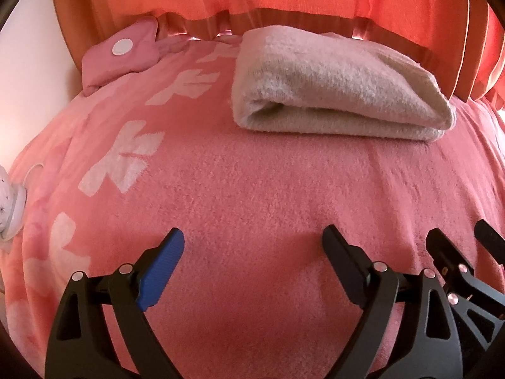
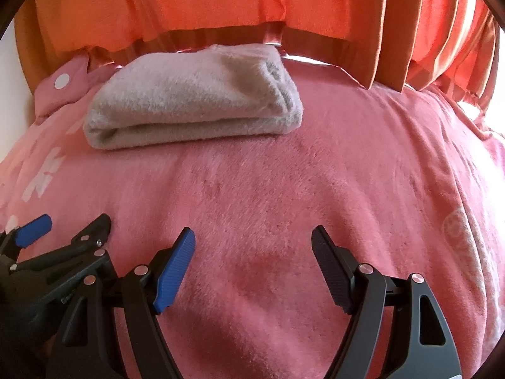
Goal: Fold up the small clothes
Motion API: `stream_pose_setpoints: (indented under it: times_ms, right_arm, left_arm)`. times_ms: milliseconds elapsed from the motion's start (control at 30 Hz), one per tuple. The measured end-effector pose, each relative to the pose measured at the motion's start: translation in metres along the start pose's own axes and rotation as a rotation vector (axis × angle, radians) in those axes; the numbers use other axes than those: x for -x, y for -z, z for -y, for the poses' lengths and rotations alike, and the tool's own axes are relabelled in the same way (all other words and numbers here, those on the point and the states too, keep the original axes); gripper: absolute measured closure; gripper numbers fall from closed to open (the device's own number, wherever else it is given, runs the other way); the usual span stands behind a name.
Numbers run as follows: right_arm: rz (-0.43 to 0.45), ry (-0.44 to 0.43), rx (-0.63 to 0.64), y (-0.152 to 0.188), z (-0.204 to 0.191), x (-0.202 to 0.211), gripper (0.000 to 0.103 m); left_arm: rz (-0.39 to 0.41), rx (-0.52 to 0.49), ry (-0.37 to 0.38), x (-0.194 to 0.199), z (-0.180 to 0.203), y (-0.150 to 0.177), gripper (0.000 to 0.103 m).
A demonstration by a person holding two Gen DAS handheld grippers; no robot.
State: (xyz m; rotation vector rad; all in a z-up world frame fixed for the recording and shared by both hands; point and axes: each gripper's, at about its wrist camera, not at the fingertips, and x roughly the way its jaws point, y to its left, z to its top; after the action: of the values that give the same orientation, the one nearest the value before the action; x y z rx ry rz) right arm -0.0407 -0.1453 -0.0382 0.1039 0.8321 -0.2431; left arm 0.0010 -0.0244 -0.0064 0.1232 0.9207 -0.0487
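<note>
One folded cloth (image 1: 334, 85) lies well beyond the left hand-held gripper (image 1: 255, 237) — untouched.

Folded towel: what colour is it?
Pale beige-grey towel, plain; shows best in the right wrist view.

black hand-held gripper (image 1: 254, 252), one blue pad (image 1: 161, 271).

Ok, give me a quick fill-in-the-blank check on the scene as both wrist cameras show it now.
1. The folded grey cloth lies on a ____ blanket.
2. Between the jaws of the left gripper there is ____ but blanket.
3. The jaws of the right gripper stand ____.
4. Behind the cloth hangs an ____ curtain.

Missing words: pink; nothing; open; orange
</note>
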Motion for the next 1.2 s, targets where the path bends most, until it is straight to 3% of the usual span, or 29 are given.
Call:
stream_pose_setpoints:
  times_ms: [1200]
  right_arm:
    - [0.002,0.003,-0.006,-0.0015,-0.0009,-0.0004,0.029]
  left_arm:
    - [-0.008,0.005,0.005,-0.0019,-0.0025,-0.0026,0.016]
